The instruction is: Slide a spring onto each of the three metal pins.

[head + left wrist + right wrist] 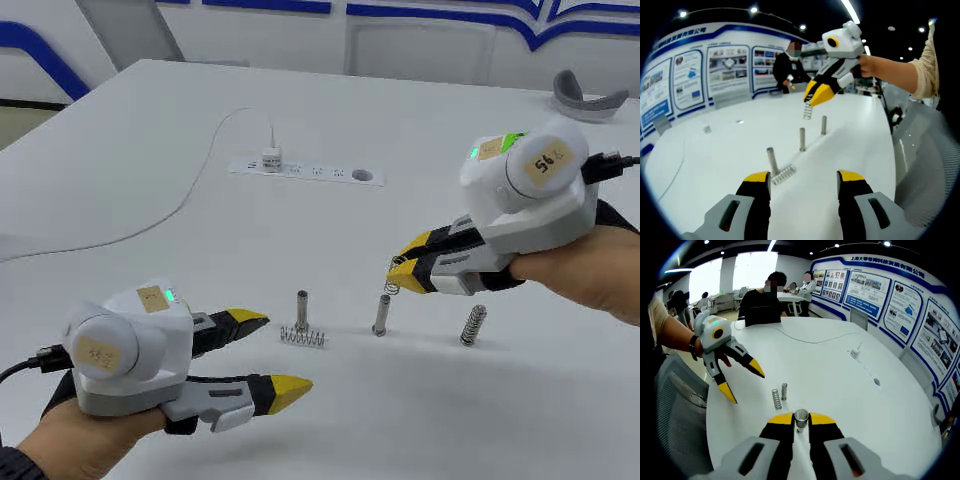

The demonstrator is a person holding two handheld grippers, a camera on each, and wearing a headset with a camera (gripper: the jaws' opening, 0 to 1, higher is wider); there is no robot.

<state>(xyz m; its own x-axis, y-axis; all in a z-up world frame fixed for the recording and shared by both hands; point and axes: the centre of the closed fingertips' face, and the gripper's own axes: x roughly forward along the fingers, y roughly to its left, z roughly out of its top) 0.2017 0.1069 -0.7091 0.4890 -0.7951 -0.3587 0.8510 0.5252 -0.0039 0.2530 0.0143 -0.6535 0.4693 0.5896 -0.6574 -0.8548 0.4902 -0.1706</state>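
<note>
Three metal pins stand in a row on the white table (150,180). The left pin (301,308) is bare, with a loose spring (303,337) lying at its foot. The middle pin (381,314) is bare too. The right pin (473,324) wears a spring. My right gripper (400,270) hovers just above the middle pin, shut on a small spring (392,286) that hangs from its tips (801,415). My left gripper (272,355) is open and holds nothing, low at the front left, pointing at the left pin (772,159) and the loose spring (784,173).
A white power strip (305,170) with a plug and cable lies behind the pins. A grey curved object (580,95) sits at the far right. People sit at another table (790,297) beyond. A mesh chair (675,410) stands by the table edge.
</note>
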